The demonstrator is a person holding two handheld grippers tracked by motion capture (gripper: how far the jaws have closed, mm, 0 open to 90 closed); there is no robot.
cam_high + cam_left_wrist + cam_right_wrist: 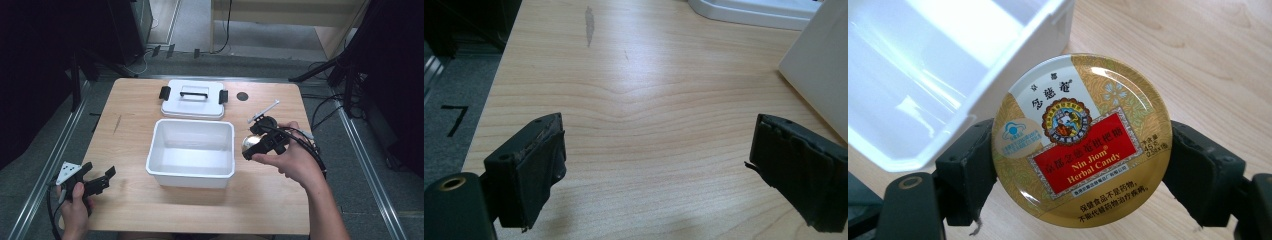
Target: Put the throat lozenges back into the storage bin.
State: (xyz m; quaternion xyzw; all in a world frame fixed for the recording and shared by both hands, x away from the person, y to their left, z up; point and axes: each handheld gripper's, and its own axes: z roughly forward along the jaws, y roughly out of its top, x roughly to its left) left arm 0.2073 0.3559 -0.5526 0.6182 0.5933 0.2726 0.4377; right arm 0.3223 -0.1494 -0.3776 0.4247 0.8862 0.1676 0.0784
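Hard to make out first: in high view the round gold-coloured metal candy tin is just a small shiny blob, half covered by the right gripper and the person's right hand; label unreadable there. Right gripper view cuts off the open white rectangular plastic box at top and left, so just one corner and part of the inside are seen. In left gripper view, box wall is a white wedge at the right edge and the white plastic lid with black handle and clips only a sliver at the top.

Tin, seen close up in right gripper view: flat round lid, glossy gold w/ floral pattern, white upper panel w/ Chinese characters, round emblem in centre, red band reading "Nin Jiom Herbal Candy", small light-blue badge at left. Sits between right gripper's two black pads, pinched at its left and right rim, face toward the camera. Location: held above light wooden table, just right of the box, by its right wall.

Left gripper at near-left part of table, well apart from box; jaws spread wide, nothing between, bare wood under them.
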